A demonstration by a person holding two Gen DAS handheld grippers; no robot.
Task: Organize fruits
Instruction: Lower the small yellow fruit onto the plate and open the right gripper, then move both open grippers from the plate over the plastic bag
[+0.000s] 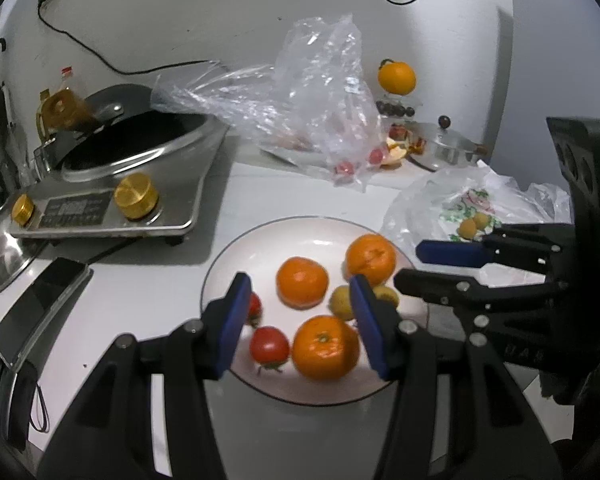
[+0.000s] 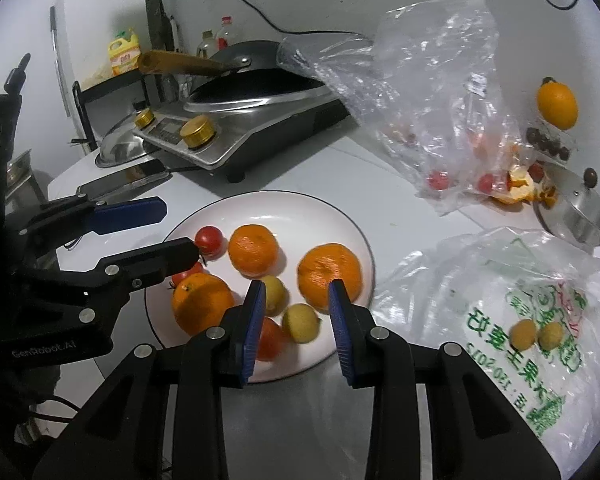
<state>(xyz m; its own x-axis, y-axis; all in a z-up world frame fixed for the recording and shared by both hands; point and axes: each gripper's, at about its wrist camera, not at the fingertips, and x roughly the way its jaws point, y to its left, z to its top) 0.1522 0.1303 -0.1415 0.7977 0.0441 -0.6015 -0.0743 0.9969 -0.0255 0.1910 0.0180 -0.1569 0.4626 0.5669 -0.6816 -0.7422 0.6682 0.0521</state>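
White countertop carries our round white plate with three orange mandarins, small yellow fruits and red tomatoes. Our left gripper hovers above it, jaws partly apart, gripping nothing. Our right gripper hangs over the plate's near edge, jaws narrowly parted and empty. Two more yellow fruits lie on a printed plastic bag just beside the plate.
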